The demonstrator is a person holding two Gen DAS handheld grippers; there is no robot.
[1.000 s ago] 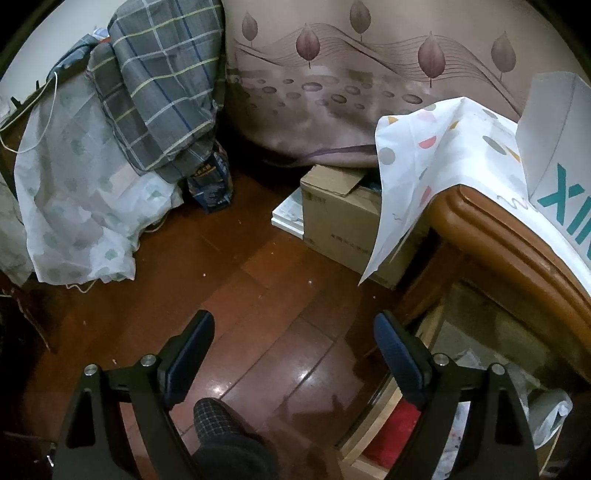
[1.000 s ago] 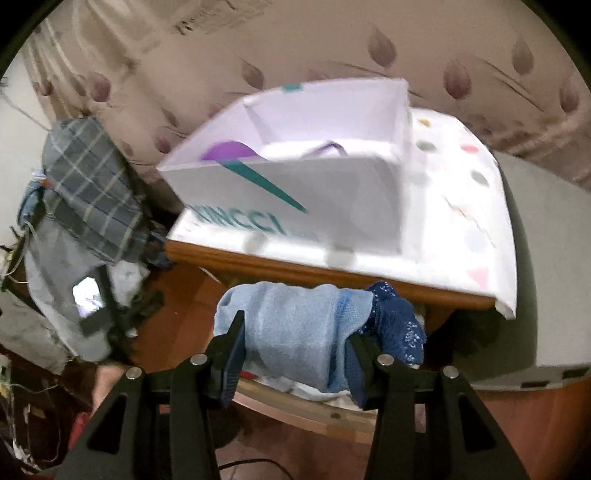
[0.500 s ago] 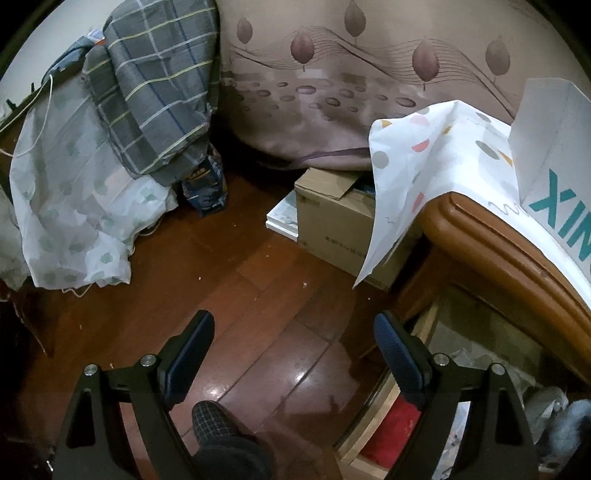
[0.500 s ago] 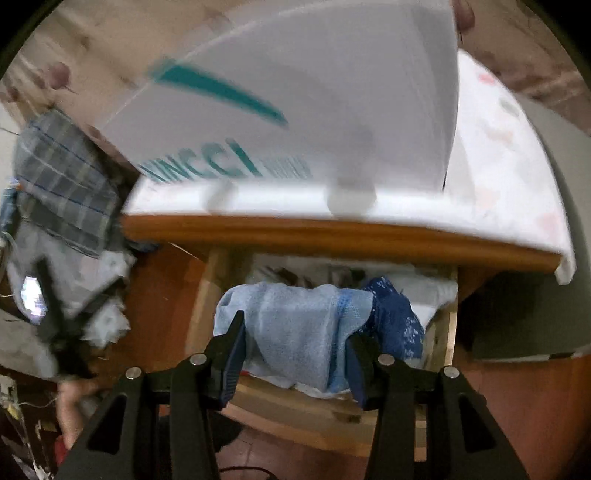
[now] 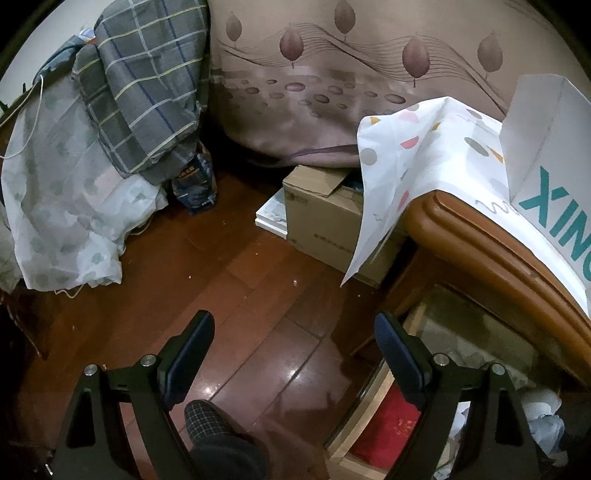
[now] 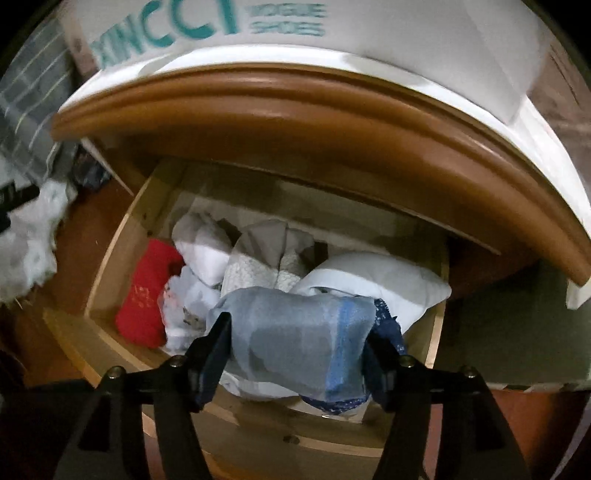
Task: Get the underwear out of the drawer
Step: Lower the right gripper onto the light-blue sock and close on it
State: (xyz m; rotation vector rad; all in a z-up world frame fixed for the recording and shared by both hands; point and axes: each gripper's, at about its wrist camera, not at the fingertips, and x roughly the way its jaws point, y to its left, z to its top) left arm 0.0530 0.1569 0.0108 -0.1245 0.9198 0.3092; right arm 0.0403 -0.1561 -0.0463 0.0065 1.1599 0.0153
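Note:
My right gripper [image 6: 299, 347] is shut on a bundle of light blue underwear [image 6: 295, 343] with a dark blue patterned piece [image 6: 388, 328] beside it, held over the open wooden drawer [image 6: 107, 266]. The drawer holds a red garment [image 6: 147, 291], white pieces [image 6: 373, 277] and a grey folded piece [image 6: 266, 251]. My left gripper [image 5: 293, 350] is open and empty over the wooden floor, left of the drawer's corner [image 5: 373, 406]. The red garment also shows in the left wrist view [image 5: 388, 428].
The nightstand's brown top edge [image 6: 332, 110] overhangs the drawer, with a white XINCCI shoe box [image 6: 332, 26] and a spotted cloth [image 5: 417, 162] on it. A cardboard box [image 5: 325, 218], a curtain-covered wall and a pile of cloths [image 5: 74, 184] ring the floor. A slippered foot [image 5: 210, 428] is below the left gripper.
My right gripper has tilted down with the blue underwear, from facing the shoe box to looking into the open drawer. My left gripper has barely shifted.

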